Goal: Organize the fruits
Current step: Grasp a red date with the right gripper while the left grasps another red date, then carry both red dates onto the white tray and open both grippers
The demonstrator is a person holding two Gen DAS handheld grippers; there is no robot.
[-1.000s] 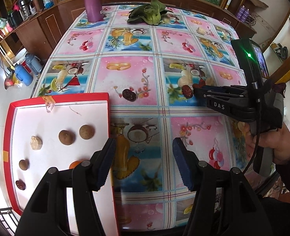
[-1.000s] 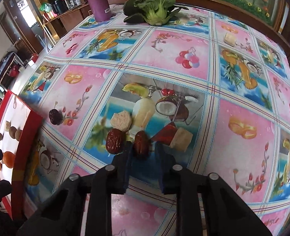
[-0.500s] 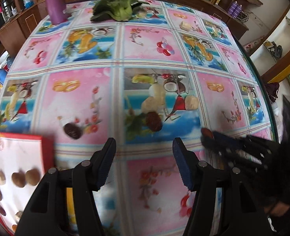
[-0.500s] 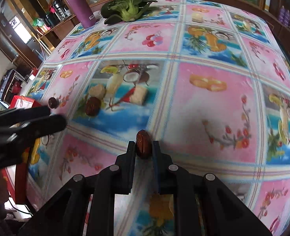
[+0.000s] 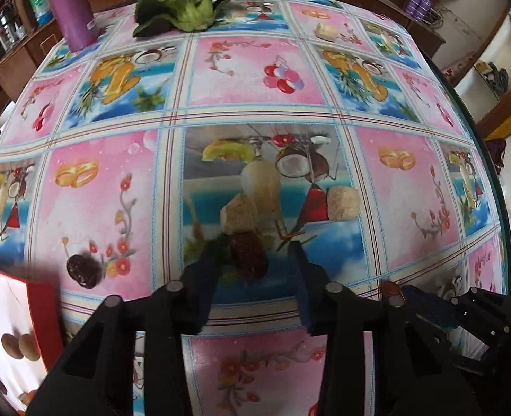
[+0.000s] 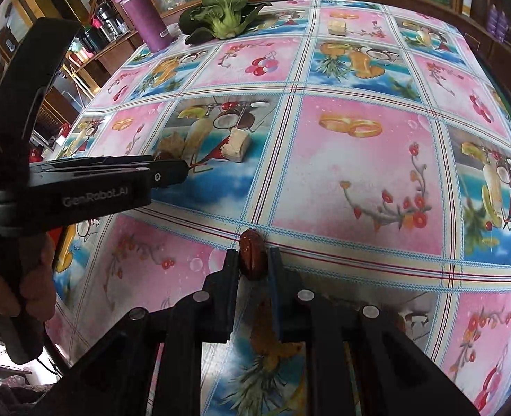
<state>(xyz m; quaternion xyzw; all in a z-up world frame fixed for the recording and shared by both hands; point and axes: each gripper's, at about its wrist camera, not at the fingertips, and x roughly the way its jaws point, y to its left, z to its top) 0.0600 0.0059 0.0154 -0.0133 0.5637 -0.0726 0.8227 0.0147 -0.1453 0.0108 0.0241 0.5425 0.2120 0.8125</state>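
Observation:
My left gripper (image 5: 253, 249) is open, its fingers straddling a dark red date (image 5: 249, 254) on the patterned tablecloth. A tan lumpy fruit (image 5: 238, 213) touches the date's far end, and a pale chunk (image 5: 342, 202) lies to the right. Another dark fruit (image 5: 81, 269) lies to the left near the red-rimmed white tray (image 5: 42, 308), which holds several small brown fruits (image 5: 19, 346). My right gripper (image 6: 253, 260) is shut on a red-brown date (image 6: 252, 258), held above the table. That same date (image 5: 391, 288) shows at the lower right of the left wrist view.
A purple bottle (image 5: 71, 7) and a bunch of green leafy vegetable (image 5: 182, 3) stand at the table's far side. A small pale piece (image 6: 336, 27) lies far right of the greens. Shelves and cabinets surround the table. A hand (image 6: 16, 287) grips the left tool.
My left gripper has swung from the tray over to the date on the table. My right gripper closed on a date, lifted it and drew back toward the near edge.

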